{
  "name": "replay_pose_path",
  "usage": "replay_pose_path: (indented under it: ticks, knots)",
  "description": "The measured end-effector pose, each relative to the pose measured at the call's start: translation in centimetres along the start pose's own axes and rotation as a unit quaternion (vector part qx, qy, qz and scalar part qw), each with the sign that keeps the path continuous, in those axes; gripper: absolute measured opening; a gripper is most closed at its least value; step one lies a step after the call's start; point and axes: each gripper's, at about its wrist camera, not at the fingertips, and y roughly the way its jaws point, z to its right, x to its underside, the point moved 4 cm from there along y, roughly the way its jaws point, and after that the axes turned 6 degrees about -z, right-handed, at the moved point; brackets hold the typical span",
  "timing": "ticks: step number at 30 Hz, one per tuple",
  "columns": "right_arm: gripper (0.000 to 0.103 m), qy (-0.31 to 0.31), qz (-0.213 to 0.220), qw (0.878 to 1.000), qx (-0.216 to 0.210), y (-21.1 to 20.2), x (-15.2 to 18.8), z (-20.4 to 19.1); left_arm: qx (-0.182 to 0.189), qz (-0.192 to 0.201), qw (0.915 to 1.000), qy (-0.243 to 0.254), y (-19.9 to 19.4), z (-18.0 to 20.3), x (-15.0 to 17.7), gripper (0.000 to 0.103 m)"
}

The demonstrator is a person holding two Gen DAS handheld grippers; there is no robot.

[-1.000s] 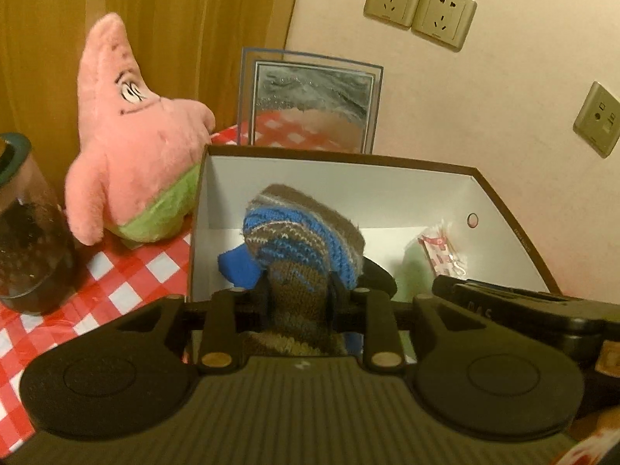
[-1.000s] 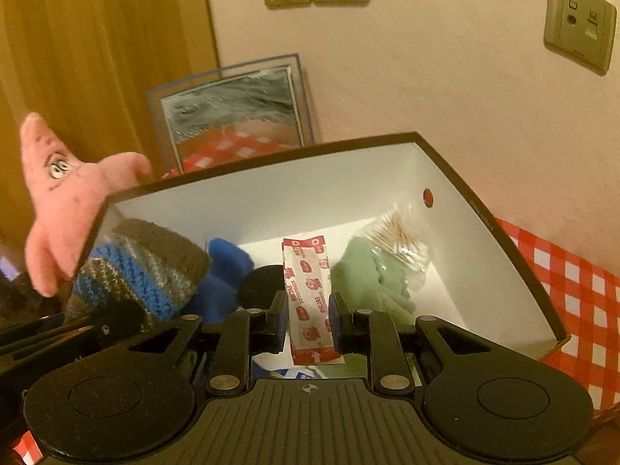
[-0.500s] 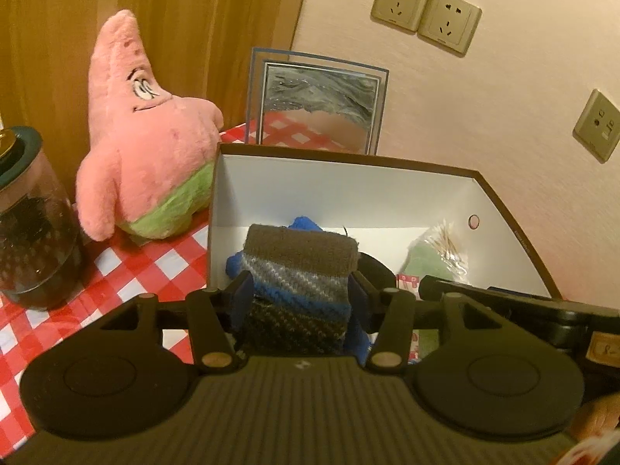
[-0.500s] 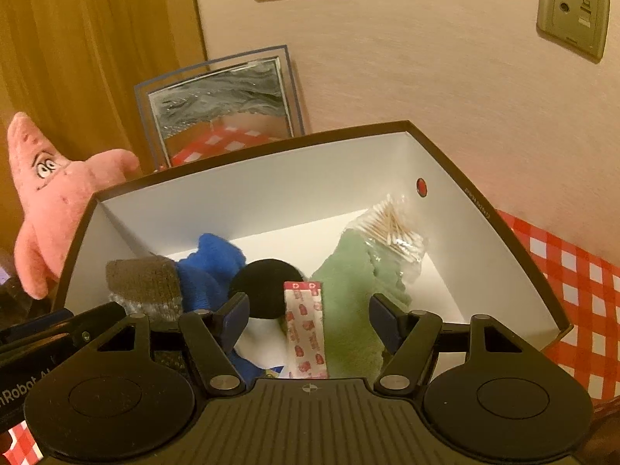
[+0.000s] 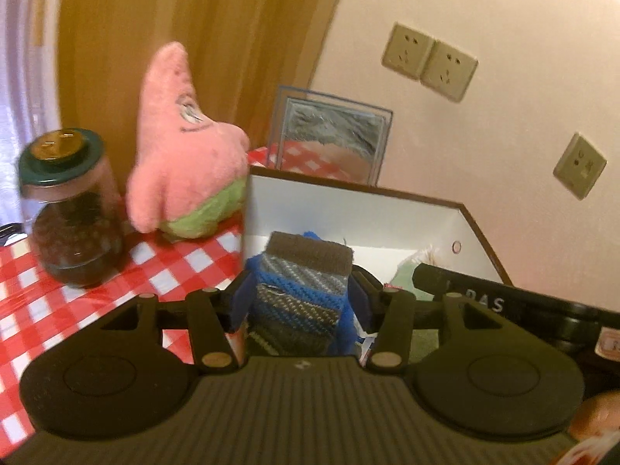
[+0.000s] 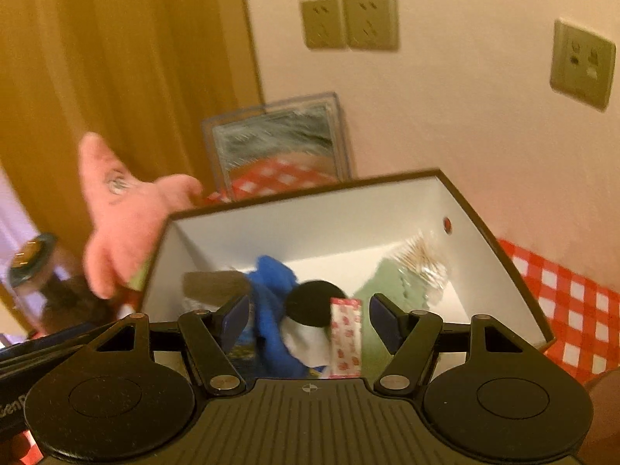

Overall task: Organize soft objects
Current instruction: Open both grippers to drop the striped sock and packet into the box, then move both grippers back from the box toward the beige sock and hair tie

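Table w/ red-white check cloth (image 5: 186, 267), set against a cream wall (image 5: 484, 19) w/ sockets (image 5: 428, 64); wood panel (image 5: 186, 31) behind on the left. A framed mirror (image 5: 329, 135) leans on the wall beyond the box (image 6: 310, 228), which is open-topped, dark outside, white inside. Left of the left gripper (image 5: 298, 296): pink star plush (image 5: 182, 147) standing on the cloth beside the box wall, and further left a dark jar (image 5: 71, 213) w/ green lid. Both views blurred. Left gripper tilts down at the box's near-left corner; its jaws have just been opening and now stand abt half apart w/ the knit sock (image 5: 302, 290) (brown cuff, blue/grey stripes) upright between them. Pads look just clear of the sock, no squeeze seen, so not gripped. Right gripper (image 6: 308, 319) also tilts down over the box's near edge; jaws have just been opening, now wide, nothing clamped. In the gap betw its jaws, lying in the box: blue cloth (image 6: 271, 290), a black disc (image 6: 314, 302), and a red-print strip packet (image 6: 345, 337) nearer the right jaw, untouched. Beyond the right jaw: green cloth (image 6: 387, 283) w/ a clear bag of toothpicks (image 6: 422, 259) at the box's far-right. Sock shows at the left jaw's far side in that view, blurred. Part of a hand (image 5: 596, 422) at the left view's lower right.
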Motion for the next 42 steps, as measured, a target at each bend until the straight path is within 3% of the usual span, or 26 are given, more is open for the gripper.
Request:
replay_pose_path:
  ticks: [7, 20, 31, 42]
  knots:
    - [0.069, -0.048, 0.027, 0.997, -0.057, -4.0, 1.9, -0.9, -0.029, 0.028, 0.9990, -0.018, -5.3, -0.8, 1.7, 0.050]
    - [0.069, -0.119, 0.026, 0.985, -0.125, -9.6, 6.9, -0.7, -0.093, 0.046, 0.9943, -0.027, -12.9, -0.6, 7.4, 0.050]
    - [0.069, -0.147, -0.001, 0.976, -0.162, -12.5, 10.6, 1.9, -0.126, 0.036, 0.9911, -0.022, -16.4, 1.8, 12.3, 0.050]
    - [0.069, -0.175, -0.042, 0.967, -0.181, -12.8, 14.2, 3.1, -0.141, 0.004, 0.9895, -0.033, -17.1, 2.9, 16.0, 0.050]
